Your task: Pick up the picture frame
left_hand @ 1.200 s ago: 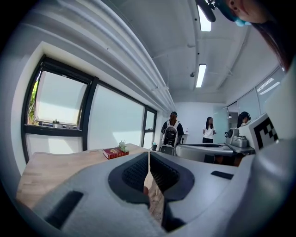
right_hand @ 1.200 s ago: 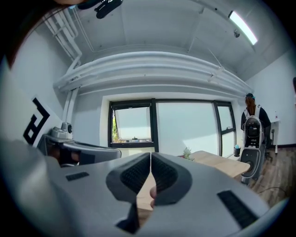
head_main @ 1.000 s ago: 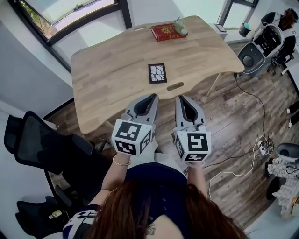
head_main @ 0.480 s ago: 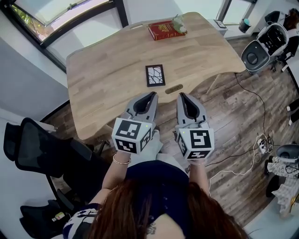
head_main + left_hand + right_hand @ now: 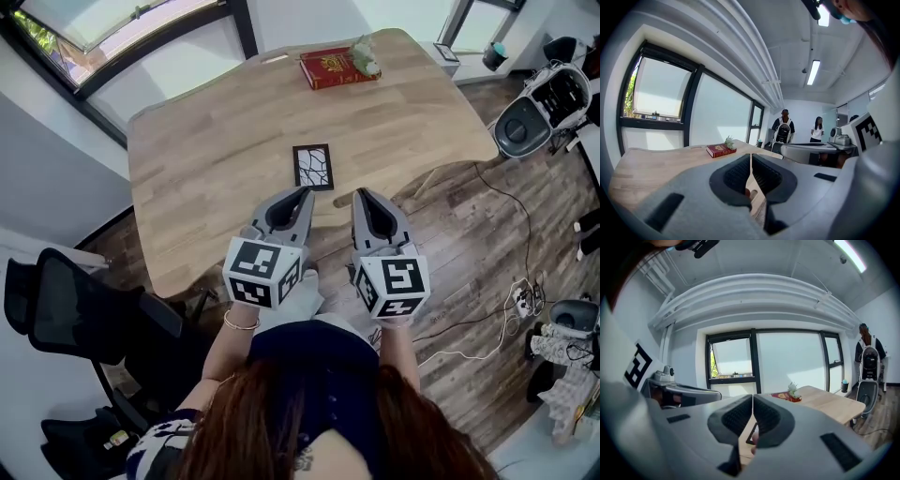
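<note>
You hold the left gripper point(image 5: 302, 193) and right gripper point(image 5: 360, 194) side by side at the desk's point(image 5: 206, 159) near edge, tips just reaching over the wood. Both pairs of jaws are pressed together with nothing between them, and each gripper view shows the pads meeting in a thin seam. The picture frame point(image 5: 313, 167) lies flat on the desk close to the near edge, about mid-width, just ahead of the two tips and untouched. A red book point(image 5: 334, 67) sits by the far edge toward the right corner, with a small green plant point(image 5: 365, 54) on its right end. A black chair point(image 5: 80, 309) stands off the desk's left corner.
</note>
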Motion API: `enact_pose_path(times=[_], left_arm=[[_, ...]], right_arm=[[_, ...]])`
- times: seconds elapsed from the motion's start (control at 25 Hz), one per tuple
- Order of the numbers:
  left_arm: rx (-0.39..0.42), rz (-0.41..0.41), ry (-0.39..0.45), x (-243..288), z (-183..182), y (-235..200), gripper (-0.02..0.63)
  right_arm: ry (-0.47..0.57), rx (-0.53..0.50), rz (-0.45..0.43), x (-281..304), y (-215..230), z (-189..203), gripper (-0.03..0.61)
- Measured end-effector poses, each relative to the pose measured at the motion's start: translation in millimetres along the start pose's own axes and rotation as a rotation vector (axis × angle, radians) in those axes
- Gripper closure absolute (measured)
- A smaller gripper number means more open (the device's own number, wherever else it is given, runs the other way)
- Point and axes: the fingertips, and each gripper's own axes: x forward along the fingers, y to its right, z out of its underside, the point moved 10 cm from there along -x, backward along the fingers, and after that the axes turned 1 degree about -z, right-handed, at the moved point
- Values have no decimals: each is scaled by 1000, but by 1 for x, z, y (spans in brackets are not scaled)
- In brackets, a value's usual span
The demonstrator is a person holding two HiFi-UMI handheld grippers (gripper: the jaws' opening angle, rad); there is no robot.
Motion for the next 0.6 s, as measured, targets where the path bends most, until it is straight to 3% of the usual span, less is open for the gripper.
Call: enact_pose_path(times=[0.6], left_arm=[[-4,14,-81,52,13,-50,577]], right_arm=[[-127,2,-24,75,20,15,551]])
